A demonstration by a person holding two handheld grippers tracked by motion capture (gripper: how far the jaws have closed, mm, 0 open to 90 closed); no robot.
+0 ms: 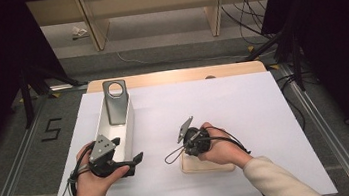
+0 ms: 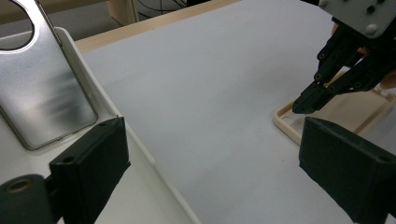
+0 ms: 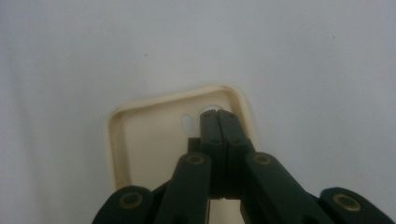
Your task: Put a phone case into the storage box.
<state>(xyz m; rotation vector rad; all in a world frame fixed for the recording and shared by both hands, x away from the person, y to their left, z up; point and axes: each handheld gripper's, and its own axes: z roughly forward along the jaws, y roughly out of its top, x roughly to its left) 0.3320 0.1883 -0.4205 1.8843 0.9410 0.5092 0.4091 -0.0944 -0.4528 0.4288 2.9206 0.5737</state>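
Right gripper [image 3: 218,114]: jaws closed, empty, tips at cream phone case [image 3: 149,140] camera hole. Left gripper [image 2: 210,163]: jaws wide, empty, beside white tray [image 1: 127,129]. Metal plate [image 1: 116,102] in tray. Case not yet gripped or moved.

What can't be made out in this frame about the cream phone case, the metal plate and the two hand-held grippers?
- Cream phone case: high view, mostly covered by the right hand; cut off by the bottom edge in the right gripper view.
- Right hand-held gripper: jaws shut over the case's camera hole; contact with the case cannot be told.
- Metal plate: left gripper view, top cut off by the edge.
- Left hand-held gripper: open, jaw tips cropped.
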